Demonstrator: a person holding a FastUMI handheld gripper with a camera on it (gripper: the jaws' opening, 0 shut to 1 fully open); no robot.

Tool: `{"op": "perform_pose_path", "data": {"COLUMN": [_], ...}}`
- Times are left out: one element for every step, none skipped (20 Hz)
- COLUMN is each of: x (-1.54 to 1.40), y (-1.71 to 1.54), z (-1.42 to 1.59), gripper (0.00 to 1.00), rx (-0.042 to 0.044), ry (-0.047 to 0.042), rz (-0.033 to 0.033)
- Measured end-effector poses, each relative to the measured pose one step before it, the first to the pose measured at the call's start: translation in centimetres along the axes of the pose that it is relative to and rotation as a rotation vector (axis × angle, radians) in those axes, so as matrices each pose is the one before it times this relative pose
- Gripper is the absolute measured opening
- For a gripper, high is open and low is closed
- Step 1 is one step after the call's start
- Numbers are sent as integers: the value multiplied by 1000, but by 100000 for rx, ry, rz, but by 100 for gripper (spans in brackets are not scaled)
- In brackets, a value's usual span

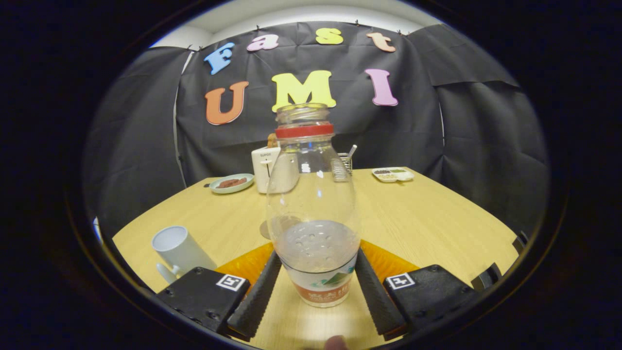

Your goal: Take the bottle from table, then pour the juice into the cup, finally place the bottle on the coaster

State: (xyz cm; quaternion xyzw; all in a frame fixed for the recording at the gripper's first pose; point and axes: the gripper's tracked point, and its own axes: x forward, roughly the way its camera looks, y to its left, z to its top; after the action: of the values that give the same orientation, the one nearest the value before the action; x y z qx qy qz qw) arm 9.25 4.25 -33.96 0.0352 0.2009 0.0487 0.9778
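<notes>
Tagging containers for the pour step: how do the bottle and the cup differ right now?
The bottle is clear with a red neck ring and a label; the cup is opaque white with a handle. The bottle stands between the fingers of the tongs, both pressing its lower part; the cup stands apart to the left, untouched. The bottle looks taller and narrow-necked; the cup is short and wide-mouthed. Both are upright and open-topped.

Clear uncapped bottle [313, 204] upright between the tongs [315, 287], part-filled — white cup [179, 247] nearby, coaster [265, 228] behind
</notes>
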Motion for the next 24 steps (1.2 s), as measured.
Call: {"op": "perform_pose_path", "data": {"x": [28, -109, 127, -144, -43, -68, -89, -171, -261, -155, -109, -170, -34, -17, -5, -65, 113, 26, 309, 114, 142, 76, 185, 78], "y": [51, 45, 158, 268, 247, 246, 74, 139, 134, 148, 204, 69, 380, 87, -168, -228, -108, 64, 270, 153, 312, 178, 1, -77], "z": [-133, 89, 12, 26, 261, 311, 70, 510, 379, 594, 598, 548, 553, 493, 564, 531, 393, 227, 43, -257, -321, -184, -127, 85], "gripper": [88, 84, 83, 82, 82, 81, 80, 79, 78, 78, 77, 76, 76, 76, 76, 76, 76, 76, 76, 76, 76, 76, 76, 76], "rx": [-120, 140, 440, 173, -123, -1970, -3378, -3196, -2927, -2539, -3035, -3526, -4111, -4741, -5024, -5545, -5491, -5063, -4896, -5087, -4184, -3917, -4197, -4780], "ry": [673, 384, 468, 583, -344, 48, 37, -668, -653, -1124, -979, -1158, -804, -535, -1181, -981, -993, -373, -153, 753, 615, 782, 506, -65], "rz": [-133, 23, 337, 630, 319, 14, -866, -422, -573, -224, -427, -486, -49, -480, -1456, -1668, -1832, -718, -788, -584, -383, -622, -1241, -1733]}}
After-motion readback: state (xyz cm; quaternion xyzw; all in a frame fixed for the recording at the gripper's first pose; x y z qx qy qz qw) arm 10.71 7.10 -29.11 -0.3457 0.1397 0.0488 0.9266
